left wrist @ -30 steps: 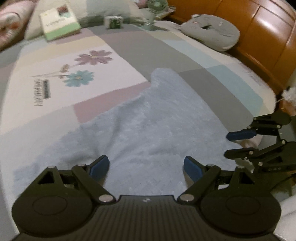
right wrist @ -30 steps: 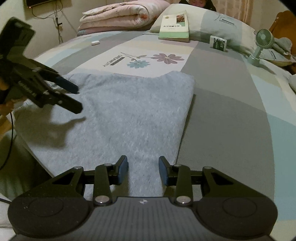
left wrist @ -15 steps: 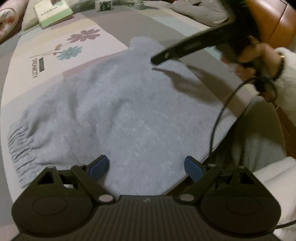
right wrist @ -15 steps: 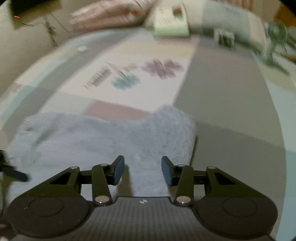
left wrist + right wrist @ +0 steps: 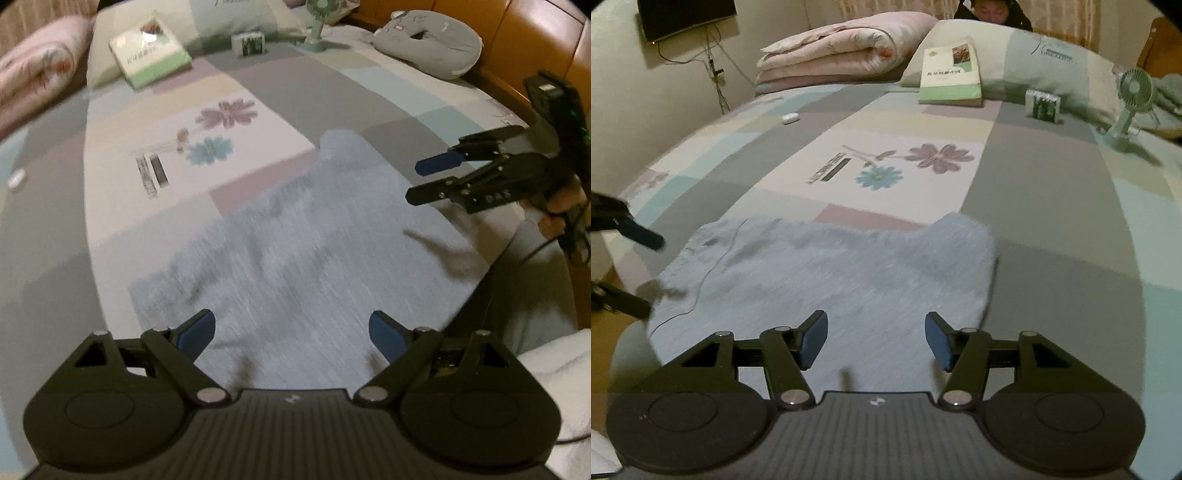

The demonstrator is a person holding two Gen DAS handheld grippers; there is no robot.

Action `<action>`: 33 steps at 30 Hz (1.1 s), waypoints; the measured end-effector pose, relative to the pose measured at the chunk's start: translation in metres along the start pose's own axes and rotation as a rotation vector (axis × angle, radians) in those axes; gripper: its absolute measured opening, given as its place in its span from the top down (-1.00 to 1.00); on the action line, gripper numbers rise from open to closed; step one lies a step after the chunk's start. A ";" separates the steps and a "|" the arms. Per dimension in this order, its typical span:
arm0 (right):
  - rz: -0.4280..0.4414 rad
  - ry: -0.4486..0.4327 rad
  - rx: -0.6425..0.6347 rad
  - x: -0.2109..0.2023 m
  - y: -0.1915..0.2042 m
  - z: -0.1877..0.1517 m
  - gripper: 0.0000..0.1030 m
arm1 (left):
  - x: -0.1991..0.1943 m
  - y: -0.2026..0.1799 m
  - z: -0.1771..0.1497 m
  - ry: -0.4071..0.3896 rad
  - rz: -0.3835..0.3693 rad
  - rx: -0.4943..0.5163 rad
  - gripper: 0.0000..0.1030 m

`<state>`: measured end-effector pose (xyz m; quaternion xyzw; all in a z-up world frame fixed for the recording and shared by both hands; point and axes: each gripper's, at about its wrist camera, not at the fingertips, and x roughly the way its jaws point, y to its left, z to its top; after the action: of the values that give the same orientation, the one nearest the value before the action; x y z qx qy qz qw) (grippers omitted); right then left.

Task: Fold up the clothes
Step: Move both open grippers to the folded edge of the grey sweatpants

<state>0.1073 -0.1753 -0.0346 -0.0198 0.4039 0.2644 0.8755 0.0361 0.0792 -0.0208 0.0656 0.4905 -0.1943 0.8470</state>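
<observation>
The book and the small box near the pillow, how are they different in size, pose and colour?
Size: the book is plainly larger than the box.
Pose: the book leans back with its upper part on the pillow; the box stands upright on the bedspread, just in front of the pillow.
Colour: the book is pale with a green band at its lower edge; the box is dark green with white marks.
Both are rectangular.

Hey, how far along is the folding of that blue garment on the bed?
Done: the light blue garment lies spread fairly flat on the bed. In hand: nothing; the left gripper and right gripper hover over its near edge, jaws open and empty. Left: essentially every fold, since no clear fold shows.
</observation>
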 end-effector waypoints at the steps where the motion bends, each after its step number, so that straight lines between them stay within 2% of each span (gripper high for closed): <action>1: 0.009 0.003 0.011 0.001 0.003 -0.005 -0.24 | 0.002 0.001 -0.002 0.002 0.003 -0.009 -0.75; 8: 0.011 0.040 0.068 0.006 0.010 -0.042 -0.25 | 0.013 0.006 -0.028 -0.008 0.010 -0.085 -0.75; 12: 0.002 0.036 0.083 -0.003 0.013 -0.053 -0.25 | -0.010 0.004 -0.031 -0.066 -0.002 -0.108 -0.76; 13: 0.008 0.019 0.079 -0.008 0.015 -0.054 -0.27 | -0.011 0.006 -0.032 -0.074 -0.007 -0.116 -0.76; 15: 0.031 -0.006 0.091 -0.014 0.016 -0.058 -0.50 | -0.011 0.010 -0.034 -0.085 -0.016 -0.136 -0.77; 18: 0.039 0.055 0.110 -0.003 0.015 -0.067 -0.53 | 0.001 0.018 -0.038 -0.036 -0.027 -0.167 -0.76; 20: 0.050 0.048 0.119 -0.007 0.012 -0.067 -0.53 | -0.007 0.021 -0.034 -0.061 -0.041 -0.171 -0.76; 23: 0.074 0.028 0.151 -0.016 0.003 -0.064 -0.57 | -0.029 0.032 -0.027 -0.150 -0.028 -0.174 -0.76; 26: 0.104 -0.011 0.238 -0.025 -0.017 -0.057 -0.63 | -0.039 0.061 -0.021 -0.194 0.044 -0.247 -0.76; 27: 0.107 -0.025 0.275 -0.026 -0.027 -0.054 -0.65 | -0.037 0.073 -0.021 -0.190 0.045 -0.286 -0.76; 29: 0.121 -0.033 0.345 -0.024 -0.044 -0.052 -0.69 | -0.033 0.098 -0.020 -0.178 0.040 -0.367 -0.76; 33: 0.187 -0.015 0.456 -0.012 -0.072 -0.052 -0.73 | -0.020 0.134 -0.028 -0.137 -0.038 -0.490 -0.75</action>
<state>0.0988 -0.2551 -0.0739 0.2178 0.4469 0.2464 0.8319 0.0578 0.2151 -0.0288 -0.1642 0.4656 -0.0898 0.8650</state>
